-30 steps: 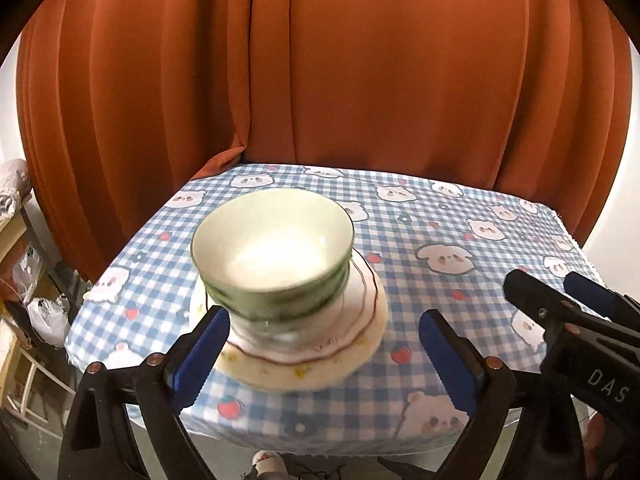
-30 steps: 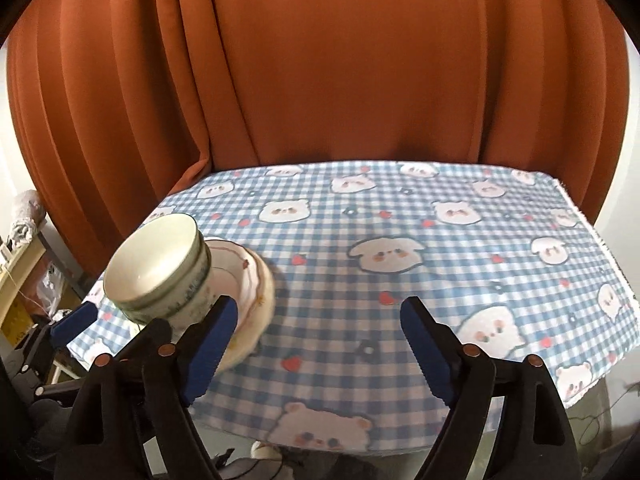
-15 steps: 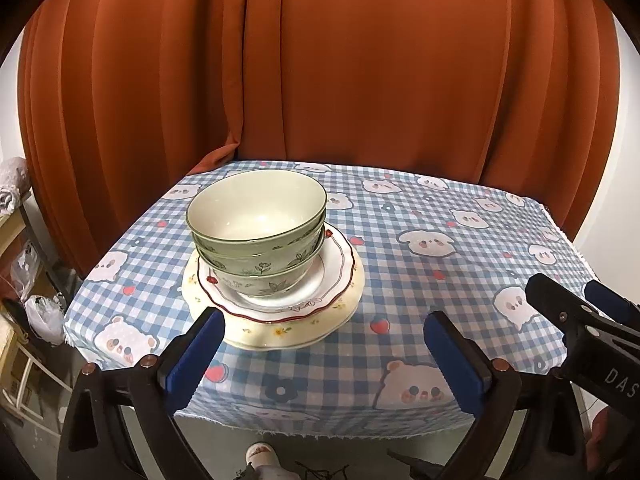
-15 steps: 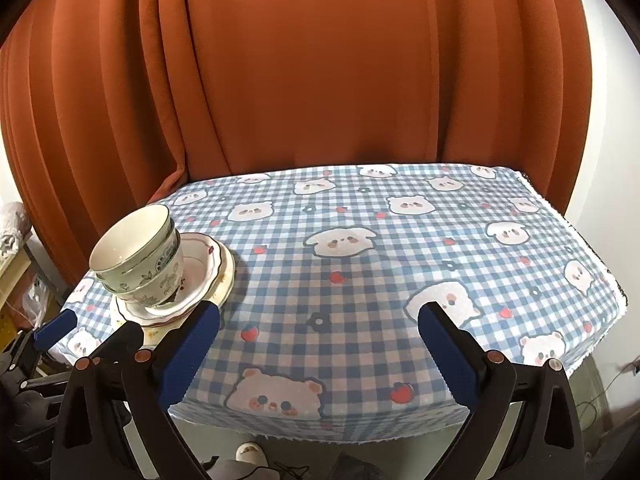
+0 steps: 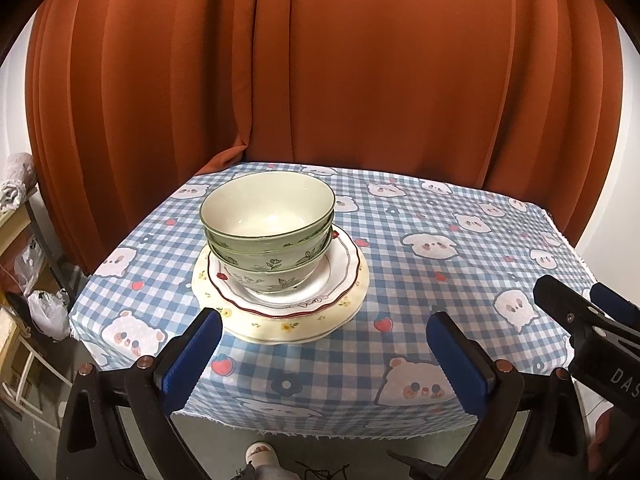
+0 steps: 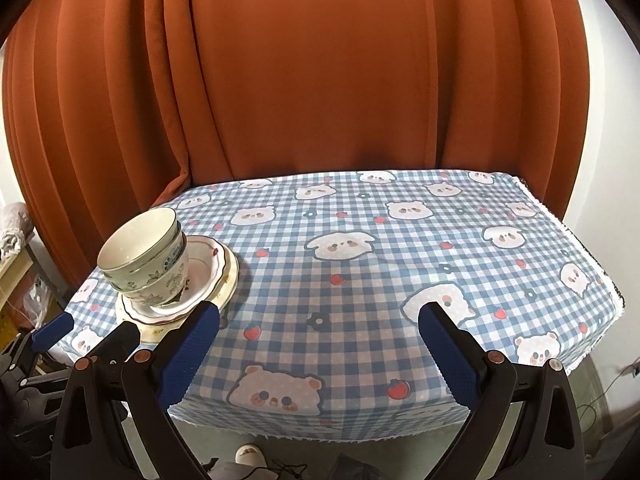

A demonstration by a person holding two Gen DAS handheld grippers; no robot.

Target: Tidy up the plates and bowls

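Since both my left gripper and right gripper hang spread and empty, the two nested green-rimmed ceramic bowls sit on stacked scalloped plates; heavy, glazed, breakable, best pinched at rims.

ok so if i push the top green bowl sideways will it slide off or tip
The top green bowl sits nested in the lower bowl, so it would probably drag that along, not slide free. Glossy glazed surfaces look slippery. The stack stands tall on the plates, so it might tip.
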